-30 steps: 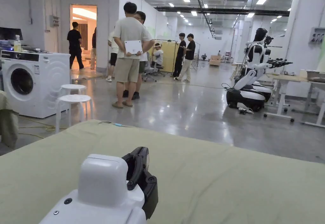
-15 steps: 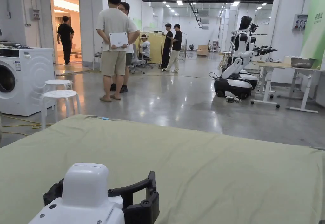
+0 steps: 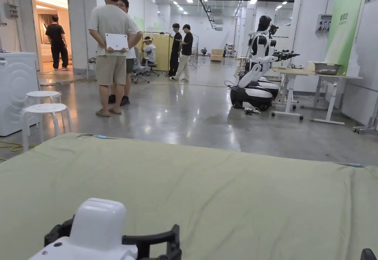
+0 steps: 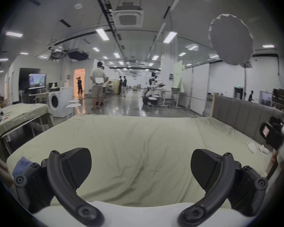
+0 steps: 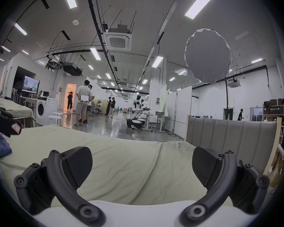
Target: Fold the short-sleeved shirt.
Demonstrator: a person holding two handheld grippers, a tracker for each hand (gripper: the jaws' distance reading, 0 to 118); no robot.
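Observation:
A pale green sheet covers the bed (image 3: 229, 198) in front of me. A blue garment (image 5: 1, 146) lies bunched at the bed's near left edge, also seen past the left jaw in the left gripper view as a blue garment (image 4: 21, 163). My left gripper (image 4: 140, 165) is open, jaws wide apart over bare sheet, holding nothing. In the head view the left gripper (image 3: 110, 231) sits at the bottom left, white housing on top. My right gripper (image 5: 141, 163) is open too, above bare sheet to the right of the left one. No cloth is between either pair of jaws.
A grey padded headboard (image 5: 228, 137) bounds the bed's right side. Two white stools (image 3: 42, 107) and a washing machine (image 3: 14, 91) stand to the left past the bed. Several people (image 3: 110, 47) and a white humanoid robot (image 3: 254, 76) are on the shiny floor beyond.
The head camera has turned right, so the room has slid left. The left gripper has rolled from sideways to level and sunk lower in the head view.

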